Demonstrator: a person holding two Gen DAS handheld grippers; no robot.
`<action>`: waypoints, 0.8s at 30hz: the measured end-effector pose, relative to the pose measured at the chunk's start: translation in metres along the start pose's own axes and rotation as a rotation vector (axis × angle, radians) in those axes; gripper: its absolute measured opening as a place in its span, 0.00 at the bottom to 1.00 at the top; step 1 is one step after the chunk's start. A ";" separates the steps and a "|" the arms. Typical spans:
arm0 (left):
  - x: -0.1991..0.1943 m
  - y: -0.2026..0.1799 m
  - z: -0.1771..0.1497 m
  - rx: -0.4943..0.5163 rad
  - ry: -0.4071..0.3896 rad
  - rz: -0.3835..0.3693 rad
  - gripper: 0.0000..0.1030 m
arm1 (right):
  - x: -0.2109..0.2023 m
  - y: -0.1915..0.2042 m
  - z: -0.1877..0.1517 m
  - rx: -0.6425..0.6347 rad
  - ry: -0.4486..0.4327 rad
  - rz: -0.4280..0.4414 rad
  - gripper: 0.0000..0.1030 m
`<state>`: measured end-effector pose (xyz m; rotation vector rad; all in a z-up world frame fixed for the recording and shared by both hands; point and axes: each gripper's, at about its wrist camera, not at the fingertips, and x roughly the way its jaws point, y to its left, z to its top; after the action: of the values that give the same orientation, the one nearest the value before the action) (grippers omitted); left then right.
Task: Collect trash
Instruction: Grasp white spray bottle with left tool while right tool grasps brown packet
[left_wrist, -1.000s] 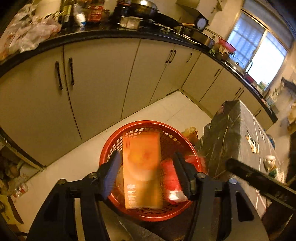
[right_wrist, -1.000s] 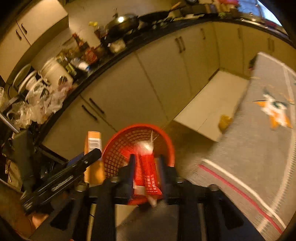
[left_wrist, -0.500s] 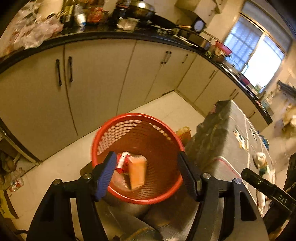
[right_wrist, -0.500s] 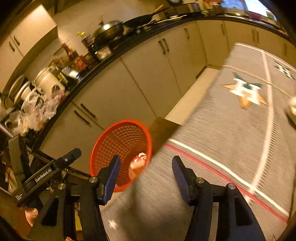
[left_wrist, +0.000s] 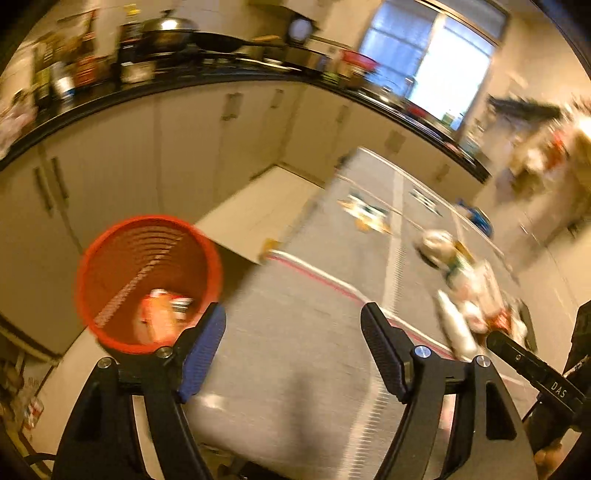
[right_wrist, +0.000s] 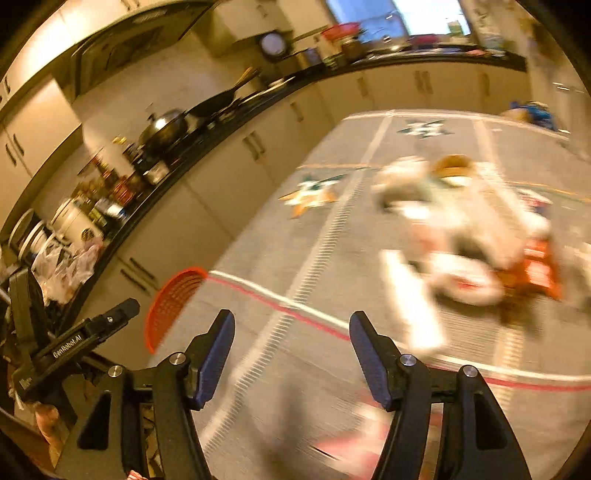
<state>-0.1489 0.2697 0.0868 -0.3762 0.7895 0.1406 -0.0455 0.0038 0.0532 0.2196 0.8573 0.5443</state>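
A red mesh trash basket (left_wrist: 147, 280) stands on the floor beside the table, with an orange carton (left_wrist: 159, 321) and a red wrapper inside it. Its rim also shows in the right wrist view (right_wrist: 173, 302). A blurred pile of white and orange trash (left_wrist: 469, 291) lies on the grey tablecloth (left_wrist: 314, 332); it is larger in the right wrist view (right_wrist: 461, 236). My left gripper (left_wrist: 293, 350) is open and empty above the table's near edge. My right gripper (right_wrist: 291, 354) is open and empty over the cloth, left of the pile.
Cream cabinets under a black counter (left_wrist: 184, 81) with pans and bottles run along the far side. A blue object (left_wrist: 478, 218) sits at the table's far end. The other gripper's body shows at the right edge (left_wrist: 535, 373) and left edge (right_wrist: 74, 343).
Both grippers let their trash drop into the basket, opened, and swung right from over the basket to above the table, toward the trash pile.
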 end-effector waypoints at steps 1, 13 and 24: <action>0.003 -0.013 -0.002 0.022 0.011 -0.014 0.73 | -0.012 -0.013 -0.003 0.005 -0.015 -0.024 0.71; 0.086 -0.155 -0.023 0.205 0.218 -0.145 0.73 | -0.065 -0.128 -0.013 0.163 -0.066 -0.148 0.73; 0.137 -0.197 -0.030 0.281 0.290 -0.109 0.73 | -0.024 -0.150 0.016 0.297 -0.056 -0.093 0.73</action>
<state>-0.0211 0.0741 0.0239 -0.1738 1.0573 -0.1298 0.0092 -0.1347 0.0198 0.4613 0.8872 0.3206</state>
